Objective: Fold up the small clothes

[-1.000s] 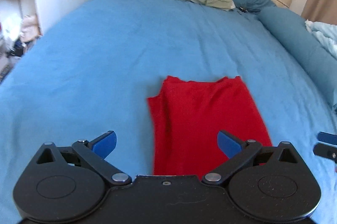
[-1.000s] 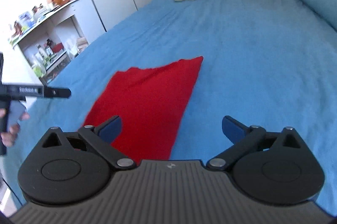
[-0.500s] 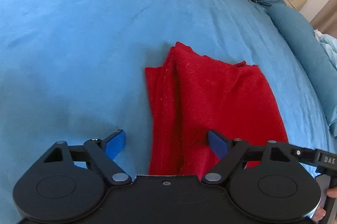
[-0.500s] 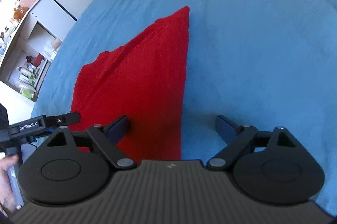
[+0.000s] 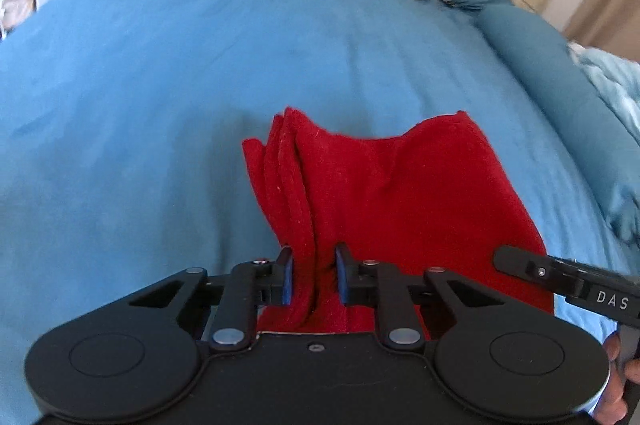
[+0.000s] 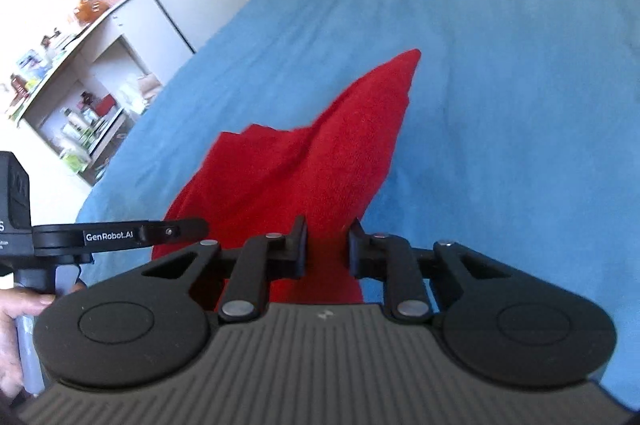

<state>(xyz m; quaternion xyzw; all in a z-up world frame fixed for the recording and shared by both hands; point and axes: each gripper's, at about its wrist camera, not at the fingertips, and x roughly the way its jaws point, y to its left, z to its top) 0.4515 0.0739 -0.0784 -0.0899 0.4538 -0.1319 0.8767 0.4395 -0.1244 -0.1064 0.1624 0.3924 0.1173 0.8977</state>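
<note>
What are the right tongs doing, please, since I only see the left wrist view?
Observer: The right tongs are shut on the cloth at its near right edge.
Operator: Does the cloth lie flat there?
Observer: No, it bunches into a ridge that runs from its far corner to the jaws, above the bed.
Operator: Is anything beside the bed on the left?
Observer: Cluttered shelves stand off its left side.
</note>
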